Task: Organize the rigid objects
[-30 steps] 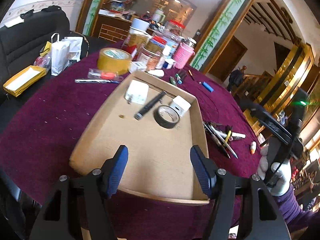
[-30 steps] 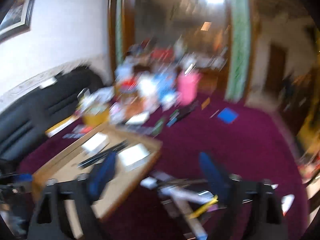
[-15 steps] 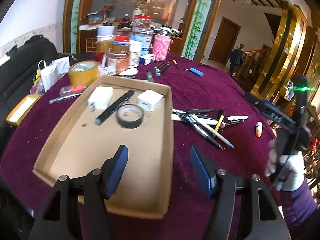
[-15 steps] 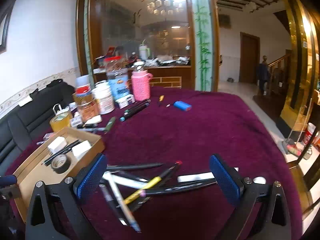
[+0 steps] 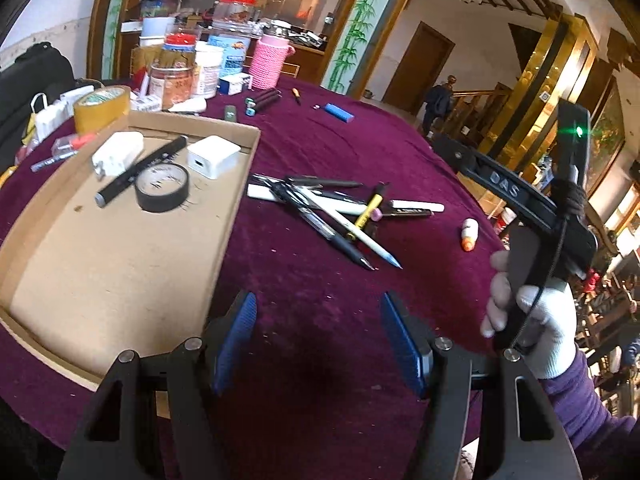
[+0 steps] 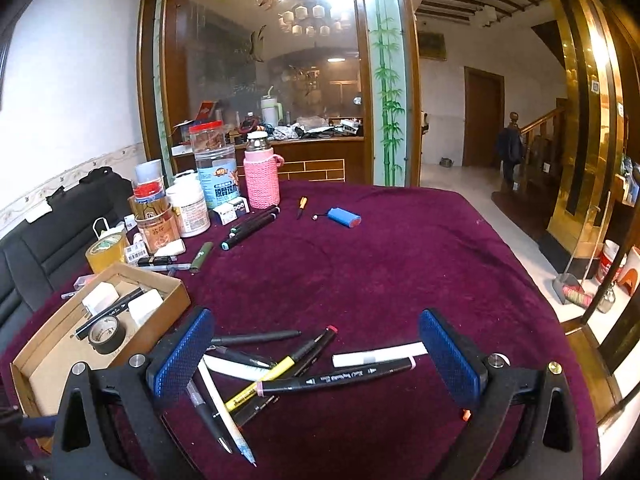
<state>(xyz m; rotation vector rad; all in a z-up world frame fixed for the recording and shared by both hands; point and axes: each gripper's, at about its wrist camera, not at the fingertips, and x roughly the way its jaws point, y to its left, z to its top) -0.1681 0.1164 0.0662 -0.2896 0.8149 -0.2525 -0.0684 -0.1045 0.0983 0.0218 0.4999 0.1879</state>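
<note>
A shallow cardboard tray (image 5: pixel 120 280) (image 6: pixel 172 292) lies on the purple tablecloth at the left. It holds two white chargers (image 5: pixel 214 157), a black marker (image 5: pixel 140 172) and a roll of black tape (image 5: pixel 162 187) (image 6: pixel 105 334). A loose pile of pens and markers (image 5: pixel 340 212) (image 6: pixel 280 372) lies right of the tray. My left gripper (image 5: pixel 318 338) is open and empty, over the cloth near the tray's front right corner. My right gripper (image 6: pixel 320 354) is open and empty, its jaws either side of the pen pile, just above it.
Jars, a pink-sleeved bottle (image 6: pixel 262 178) and a yellow tape roll (image 5: pixel 102 108) crowd the far left. Two markers (image 6: pixel 250 227), a blue lighter (image 6: pixel 344 217) and a small orange-tipped cap (image 5: pixel 469 234) lie on the cloth. A black sofa is at left, the table edge at right.
My left gripper has swung right, from over the tray to the cloth beside it. My right gripper has moved closer and lower over the pen pile.
</note>
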